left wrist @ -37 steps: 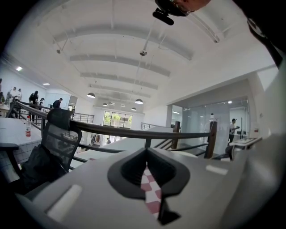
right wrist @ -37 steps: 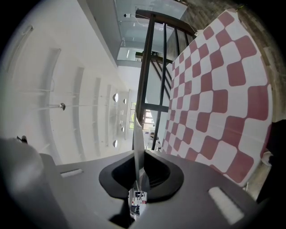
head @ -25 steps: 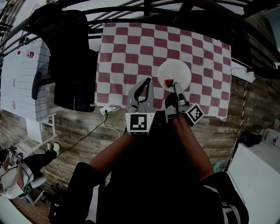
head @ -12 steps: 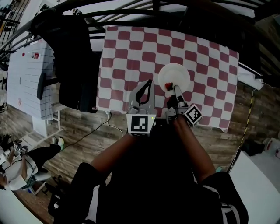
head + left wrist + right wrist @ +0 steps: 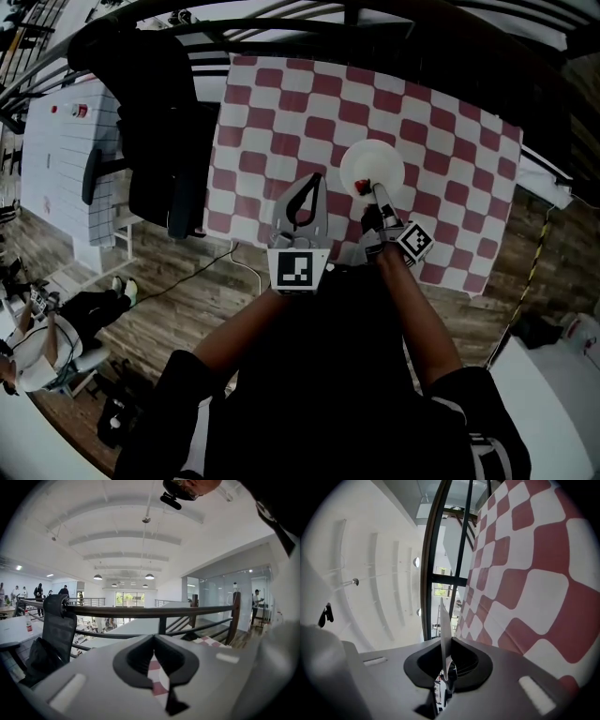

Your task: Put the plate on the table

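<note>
- An open upper floor: pale wood-plank floor, a black metal railing along the far edge, and a white beamed ceiling with hanging lamps past it in the left gripper view.
- A rectangular table under a red-and-white chequered cloth stands against the railing.
- A black office chair sits at the table's left edge, touching or almost touching it.
- The person's bare forearms reach in from below, one gripper in each hand, both over the near half of the cloth.
- The grey left gripper, with its black-and-white marker cube at the rear, is clenched: its dark fingertips meet and nothing is between them; in its own view only chequered cloth shows through the gap behind the tips.
- The right gripper, just beside it and rolled onto its side, carries its own marker cube. Its jaws are clamped on the near rim of the plate.
- The round white plate lies flat over the cloth, right of centre. In the right gripper view it is a thin white sliver, edge-on and parallel to the cloth. From where I stand I can't tell whether it touches the cloth.
- A thin white cable trails over the floor by the table's near left corner.
</note>
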Tool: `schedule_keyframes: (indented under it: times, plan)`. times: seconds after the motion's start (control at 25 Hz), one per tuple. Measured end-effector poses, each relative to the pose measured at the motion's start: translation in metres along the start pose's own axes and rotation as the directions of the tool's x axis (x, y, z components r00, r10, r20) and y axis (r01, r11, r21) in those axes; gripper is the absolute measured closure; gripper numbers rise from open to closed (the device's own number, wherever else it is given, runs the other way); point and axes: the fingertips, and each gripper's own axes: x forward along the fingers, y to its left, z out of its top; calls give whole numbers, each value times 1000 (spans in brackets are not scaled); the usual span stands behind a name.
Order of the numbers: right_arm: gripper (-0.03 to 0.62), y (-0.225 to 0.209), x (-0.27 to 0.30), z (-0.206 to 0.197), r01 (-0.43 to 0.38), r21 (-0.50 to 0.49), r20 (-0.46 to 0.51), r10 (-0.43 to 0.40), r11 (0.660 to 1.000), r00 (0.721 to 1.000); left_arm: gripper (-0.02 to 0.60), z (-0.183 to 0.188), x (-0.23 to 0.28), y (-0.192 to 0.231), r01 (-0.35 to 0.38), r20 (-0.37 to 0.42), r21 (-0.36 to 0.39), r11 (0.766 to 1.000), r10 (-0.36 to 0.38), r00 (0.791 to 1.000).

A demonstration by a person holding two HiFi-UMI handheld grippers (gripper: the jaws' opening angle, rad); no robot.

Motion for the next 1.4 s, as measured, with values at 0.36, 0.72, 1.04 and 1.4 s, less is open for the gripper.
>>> schedule_keyframes:
  times: [0.36, 0.72, 1.04, 1.4]
  plan:
    - [577, -45, 16, 1, 86, 17, -94, -84, 996, 992, 572, -15, 14, -1, -48, -51, 13, 999, 48, 998]
    - [577, -72, 34, 5, 95, 48, -135, -88, 994, 987, 571, -29, 18, 0, -56, -105, -12, 998, 55, 993]
    - [579, -70, 51, 3, 12, 118, -133, 4, 993, 991, 571, -42, 10, 10, -94, -132, -3, 996, 93, 987]
    - [577, -81, 57, -2, 85, 147, -139, -65, 985, 988, 572, -41, 2, 15, -113, -131, -4, 994, 112, 985]
